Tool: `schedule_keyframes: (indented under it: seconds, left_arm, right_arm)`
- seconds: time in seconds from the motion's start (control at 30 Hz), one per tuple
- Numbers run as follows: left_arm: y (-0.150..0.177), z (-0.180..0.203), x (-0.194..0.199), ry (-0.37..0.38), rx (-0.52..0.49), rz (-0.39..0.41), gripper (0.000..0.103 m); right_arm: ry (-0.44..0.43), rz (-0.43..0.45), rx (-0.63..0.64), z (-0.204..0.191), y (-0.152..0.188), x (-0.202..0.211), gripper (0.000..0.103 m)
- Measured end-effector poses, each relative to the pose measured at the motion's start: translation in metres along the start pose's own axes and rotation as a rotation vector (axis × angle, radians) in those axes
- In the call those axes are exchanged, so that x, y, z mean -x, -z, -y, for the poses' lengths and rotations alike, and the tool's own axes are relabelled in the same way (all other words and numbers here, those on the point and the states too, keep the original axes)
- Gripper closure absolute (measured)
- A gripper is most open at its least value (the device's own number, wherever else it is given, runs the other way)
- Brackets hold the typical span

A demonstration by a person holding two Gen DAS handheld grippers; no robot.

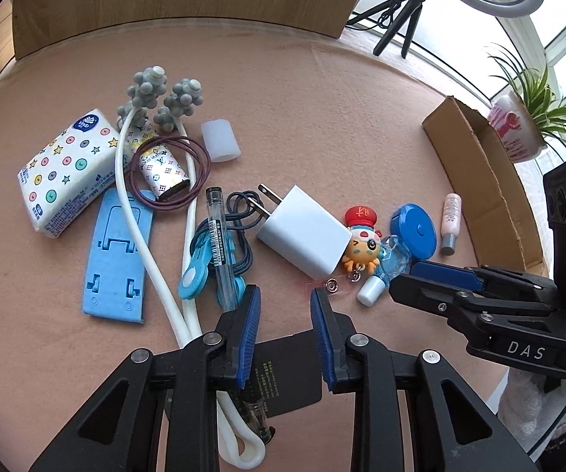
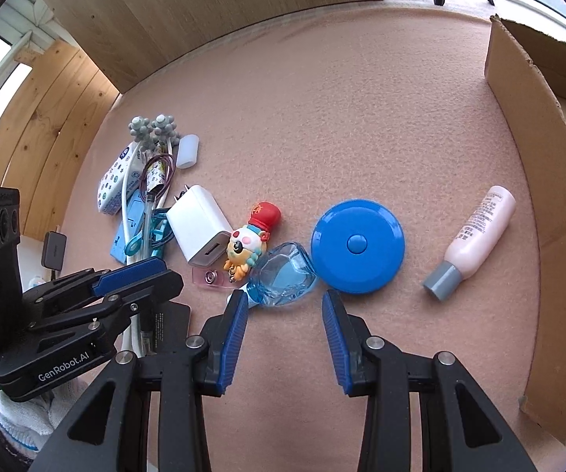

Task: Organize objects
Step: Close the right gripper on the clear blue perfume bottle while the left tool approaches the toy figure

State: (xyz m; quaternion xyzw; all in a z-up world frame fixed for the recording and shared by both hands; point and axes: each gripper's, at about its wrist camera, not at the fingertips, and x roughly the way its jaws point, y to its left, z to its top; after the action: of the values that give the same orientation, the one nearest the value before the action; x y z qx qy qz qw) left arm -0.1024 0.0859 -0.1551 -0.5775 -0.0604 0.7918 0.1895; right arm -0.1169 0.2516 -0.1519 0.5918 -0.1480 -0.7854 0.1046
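Small objects lie scattered on a pink felt mat. My left gripper (image 1: 285, 295) is open and empty, just in front of a white charger plug (image 1: 302, 232) and beside a clear pen (image 1: 220, 244). My right gripper (image 2: 285, 303) is open and empty, its fingertips either side of a clear blue bottle (image 2: 283, 275) with a white cap (image 1: 370, 291). A blue round tape measure (image 2: 357, 246) lies just beyond its right finger. A cartoon badge reel (image 2: 251, 242) lies between charger and bottle. A pink lotion bottle (image 2: 476, 242) lies to the right.
An open cardboard box (image 2: 539, 165) stands at the right. At the left lie a tissue pack (image 1: 66, 169), a blue phone stand (image 1: 117, 259), a white massager with grey balls (image 1: 153, 90), a patterned lighter (image 1: 163, 171) and a white cap (image 1: 220, 140). A black card (image 1: 283, 373) lies under my left gripper.
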Motion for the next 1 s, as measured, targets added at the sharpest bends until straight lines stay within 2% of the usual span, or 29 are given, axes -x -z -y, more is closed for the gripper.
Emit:
schedule_keyframes:
  seconds: [0.27,0.37,0.53,0.63,0.83,1.0]
  left_arm:
    - [-0.014,-0.014,0.004,-0.124,-0.02,0.033,0.075]
    - [-0.022,-0.028,0.006,-0.138,0.003,0.04,0.075]
    - [-0.029,-0.042,0.007,-0.204,0.017,0.054,0.076]
    - [-0.03,-0.05,0.013,-0.182,0.041,0.053,0.076]
    - [-0.026,-0.041,0.023,-0.11,0.046,0.064,0.076]
    - [-0.023,-0.024,0.027,-0.064,0.016,0.06,0.075]
  right_arm:
    - [0.096,0.028,0.062,-0.007,-0.009,-0.003,0.067]
    - [0.093,0.029,0.041,0.0,-0.013,-0.003,0.067]
    - [0.141,0.058,0.041,0.011,-0.016,0.002,0.067]
    - [0.154,0.061,0.039,0.018,-0.017,0.006,0.067]
    - [0.036,0.051,-0.038,0.031,-0.015,0.011,0.067]
    - [0.044,0.056,-0.027,0.027,-0.019,0.008,0.067]
